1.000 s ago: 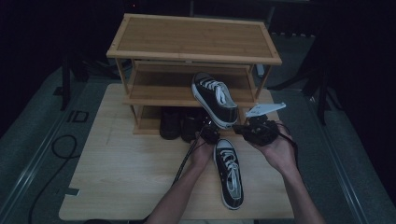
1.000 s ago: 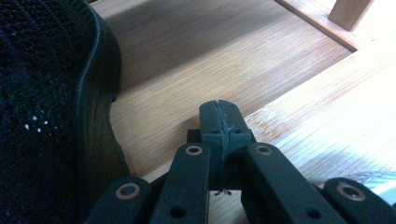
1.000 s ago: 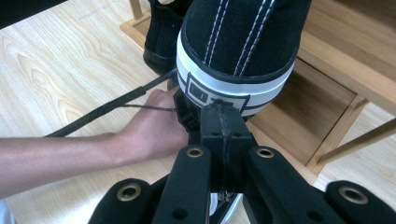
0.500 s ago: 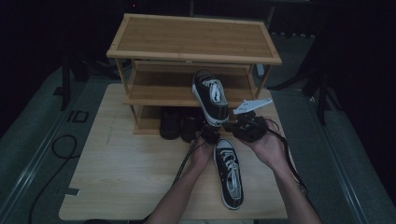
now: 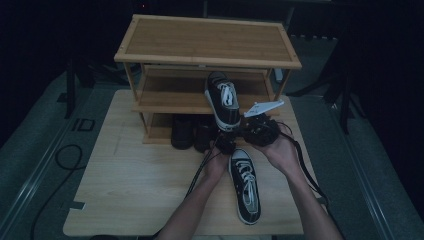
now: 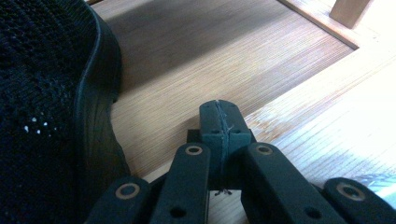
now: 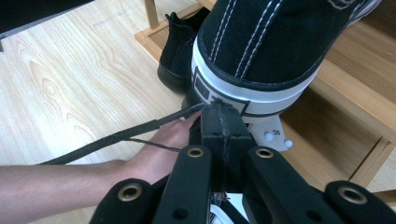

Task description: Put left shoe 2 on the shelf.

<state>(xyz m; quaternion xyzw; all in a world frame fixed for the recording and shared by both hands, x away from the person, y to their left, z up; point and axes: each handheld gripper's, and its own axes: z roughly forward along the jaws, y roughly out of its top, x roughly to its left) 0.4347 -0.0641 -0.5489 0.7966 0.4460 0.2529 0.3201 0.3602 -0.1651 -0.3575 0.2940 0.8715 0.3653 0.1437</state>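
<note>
A black sneaker with white laces (image 5: pixel 223 99) hangs tilted in the air in front of the wooden shoe rack's middle shelf (image 5: pixel 170 101), toe up and away. My right gripper (image 5: pixel 239 126) is shut at its heel; in the right gripper view the closed jaws (image 7: pixel 222 116) meet the white heel band of the sneaker (image 7: pixel 271 42). The matching sneaker (image 5: pixel 246 185) lies on the table. My left gripper (image 5: pixel 225 145) sits low by the rack's bottom shelf, shut on nothing (image 6: pixel 219 116).
Two dark shoes (image 5: pixel 182 131) stand on the rack's bottom shelf; one (image 6: pixel 46 107) is just left of my left gripper's jaws. The rack's top board (image 5: pixel 205 40) overhangs the shelves. Light wooden table (image 5: pixel 130 190) spreads to the left. Cables trail back from both grippers.
The right gripper has carried the sneaker left and toward the rack, turning its toe further up. The left gripper and the sneaker on the table have stayed put.
</note>
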